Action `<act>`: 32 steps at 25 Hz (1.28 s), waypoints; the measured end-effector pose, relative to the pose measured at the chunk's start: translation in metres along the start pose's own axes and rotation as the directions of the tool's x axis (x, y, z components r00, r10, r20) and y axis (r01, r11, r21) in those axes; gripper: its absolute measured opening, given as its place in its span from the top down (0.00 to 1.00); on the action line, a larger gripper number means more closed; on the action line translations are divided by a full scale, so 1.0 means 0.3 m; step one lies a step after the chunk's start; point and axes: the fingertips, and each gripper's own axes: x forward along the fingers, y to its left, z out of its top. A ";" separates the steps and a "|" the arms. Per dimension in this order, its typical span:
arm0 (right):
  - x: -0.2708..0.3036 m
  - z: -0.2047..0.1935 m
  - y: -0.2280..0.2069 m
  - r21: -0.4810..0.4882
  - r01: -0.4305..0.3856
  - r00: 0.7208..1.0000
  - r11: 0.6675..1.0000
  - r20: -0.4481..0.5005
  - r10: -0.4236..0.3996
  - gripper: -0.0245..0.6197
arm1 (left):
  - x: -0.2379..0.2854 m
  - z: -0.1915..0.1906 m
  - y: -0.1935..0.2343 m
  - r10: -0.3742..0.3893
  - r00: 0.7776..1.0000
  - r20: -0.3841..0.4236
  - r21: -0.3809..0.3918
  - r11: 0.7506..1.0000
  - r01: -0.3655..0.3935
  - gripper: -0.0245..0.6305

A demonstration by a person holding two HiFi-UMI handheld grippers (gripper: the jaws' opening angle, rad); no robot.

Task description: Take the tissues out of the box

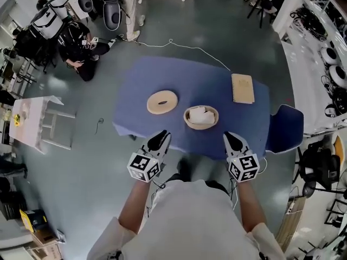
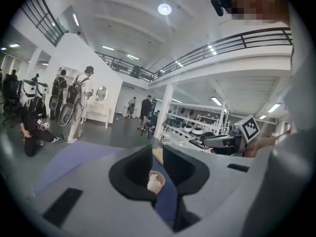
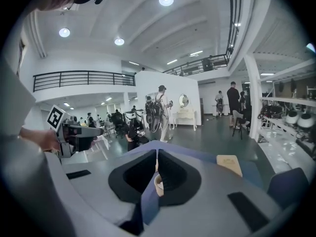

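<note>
On the table (image 1: 162,75) lie one box (image 1: 186,117), one lid (image 1: 153,106), one board (image 1: 242,88); two empty hand-held grippers, left (image 1: 161,140) ajar, right (image 1: 232,140) closed.

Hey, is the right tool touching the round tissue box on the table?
Apart. The head view shows bare blue table between the right tool and the tissue box.
</note>
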 end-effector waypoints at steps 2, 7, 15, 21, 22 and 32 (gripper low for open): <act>0.021 -0.005 -0.005 0.001 0.021 1.000 1.000 -0.009 -0.021 0.90 | 0.028 -0.002 0.024 -0.027 1.000 -0.011 0.001 1.000 0.027 0.85; 0.058 -0.010 -0.030 0.009 0.056 0.998 0.998 -0.031 -0.056 0.90 | 0.084 -0.003 0.066 -0.065 0.997 -0.034 -0.003 0.998 0.065 0.85; 0.096 -0.022 -0.102 0.003 0.036 0.997 0.999 -0.074 -0.036 0.90 | 0.186 -0.021 0.064 -0.064 0.997 -0.050 -0.030 0.998 0.062 0.85; 0.154 -0.039 -0.179 0.011 -0.022 0.992 1.000 -0.125 0.023 0.90 | 0.279 -0.067 0.054 -0.019 0.997 -0.071 -0.067 0.998 0.014 0.85; 0.166 -0.048 -0.195 0.017 -0.033 0.990 0.999 -0.133 0.034 0.90 | 0.300 -0.082 0.051 -0.010 0.997 -0.078 -0.070 0.998 0.004 0.85; 0.313 -0.153 -0.326 0.047 -0.123 0.963 0.991 -0.237 0.131 0.90 | 0.552 -0.276 0.045 -0.005 0.970 -0.241 -0.018 1.000 0.001 0.85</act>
